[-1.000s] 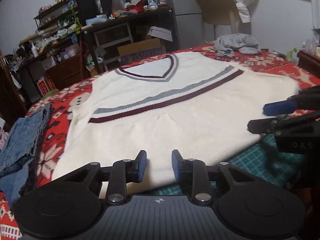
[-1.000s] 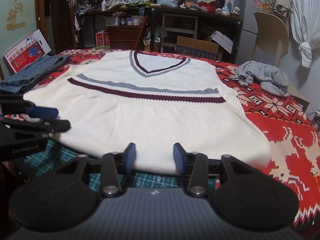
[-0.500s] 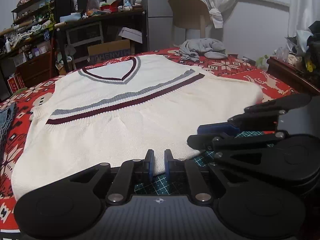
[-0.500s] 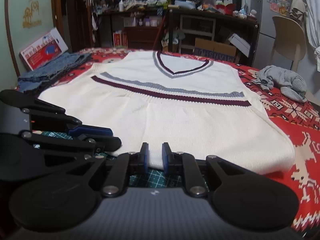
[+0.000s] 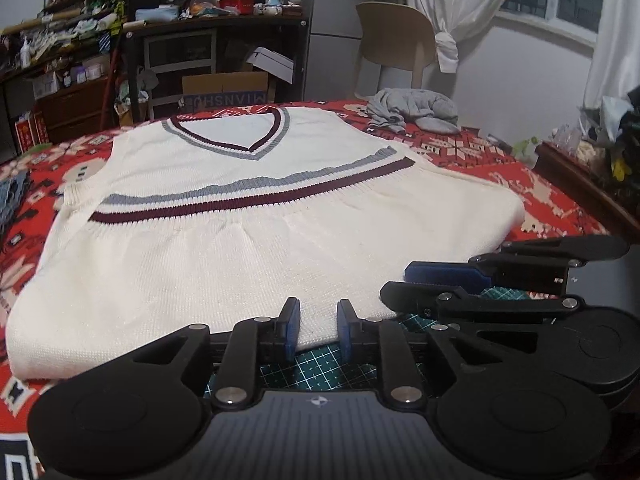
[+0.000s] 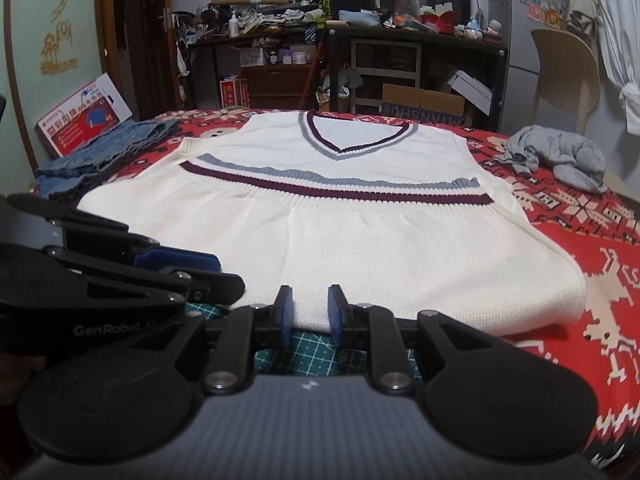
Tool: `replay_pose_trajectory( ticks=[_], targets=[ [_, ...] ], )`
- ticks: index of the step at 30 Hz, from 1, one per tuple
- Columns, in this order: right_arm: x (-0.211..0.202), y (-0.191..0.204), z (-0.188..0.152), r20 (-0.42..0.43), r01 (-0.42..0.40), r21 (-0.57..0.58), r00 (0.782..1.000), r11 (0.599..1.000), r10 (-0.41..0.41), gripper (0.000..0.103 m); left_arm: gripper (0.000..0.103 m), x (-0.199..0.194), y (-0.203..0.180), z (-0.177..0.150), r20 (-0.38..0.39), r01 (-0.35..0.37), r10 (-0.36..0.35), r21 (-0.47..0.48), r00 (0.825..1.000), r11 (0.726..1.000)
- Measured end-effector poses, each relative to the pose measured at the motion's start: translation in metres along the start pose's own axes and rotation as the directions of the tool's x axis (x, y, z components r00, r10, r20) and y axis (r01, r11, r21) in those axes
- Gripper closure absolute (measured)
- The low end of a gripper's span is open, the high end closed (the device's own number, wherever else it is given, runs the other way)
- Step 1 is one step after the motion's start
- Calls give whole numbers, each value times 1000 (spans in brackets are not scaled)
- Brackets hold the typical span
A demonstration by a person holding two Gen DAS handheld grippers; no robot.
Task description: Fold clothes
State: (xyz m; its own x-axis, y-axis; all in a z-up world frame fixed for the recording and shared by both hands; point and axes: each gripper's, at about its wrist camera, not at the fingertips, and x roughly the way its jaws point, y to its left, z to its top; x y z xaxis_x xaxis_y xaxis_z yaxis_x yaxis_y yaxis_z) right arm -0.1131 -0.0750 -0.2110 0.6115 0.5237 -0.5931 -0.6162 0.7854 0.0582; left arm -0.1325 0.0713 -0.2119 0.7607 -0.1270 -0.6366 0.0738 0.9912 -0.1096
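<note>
Both the left gripper (image 5: 318, 322) and right gripper (image 6: 310, 312), jaws opening narrowly and empty, should bite the vest (image 5: 256, 240) hem evenly.

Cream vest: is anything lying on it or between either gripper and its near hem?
Nothing visible. The cream vest lies flat and bare; the grey garment and the denim pile sit off to its sides. The left gripper and right gripper are at the hem, jaws opening.
</note>
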Motion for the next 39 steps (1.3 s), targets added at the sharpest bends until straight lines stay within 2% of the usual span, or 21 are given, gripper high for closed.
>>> replay_pose_trajectory(
  ticks=[5,8,11,12,14,16,21,28,35,39],
  targets=[
    [-2,0,4,-20,20,13,1000,1000,-20,77,81,0,0,0,-1,3,-3,0,1000,1000],
    [-8,-1,8,10,65,16,998,998,-65,65,79,0,-4,-2,6,-7,7,28,1000,1000],
    [-7,-7,11,12,119,-6,993,993,-119,64,64,0,-9,-2,3,8,-8,54,1000,999],
    [-5,-10,11,-3,131,-10,991,991,-131,66,59,1,-11,-3,2,10,-10,66,1000,998],
    [-3,-18,9,-25,149,3,988,989,-149,72,59,2,-17,-4,2,-7,7,98,1000,995],
    [-3,-26,6,-41,166,27,986,986,-164,72,59,2,-20,-5,5,-17,17,109,1000,994],
    [-10,-50,3,-48,210,126,977,969,-206,72,59,1,-12,-4,4,8,-9,63,1000,998],
    [-24,-90,-6,-74,286,320,958,903,-277,77,59,1,-15,-4,5,-1,1,83,1000,997],
    [-26,-101,-4,-87,333,344,942,878,-324,100,59,1,-13,-3,3,10,-10,60,1000,998],
    [-29,-119,-6,-125,392,405,919,826,-375,101,59,1,-14,-4,5,7,-7,65,1000,998]
  ],
)
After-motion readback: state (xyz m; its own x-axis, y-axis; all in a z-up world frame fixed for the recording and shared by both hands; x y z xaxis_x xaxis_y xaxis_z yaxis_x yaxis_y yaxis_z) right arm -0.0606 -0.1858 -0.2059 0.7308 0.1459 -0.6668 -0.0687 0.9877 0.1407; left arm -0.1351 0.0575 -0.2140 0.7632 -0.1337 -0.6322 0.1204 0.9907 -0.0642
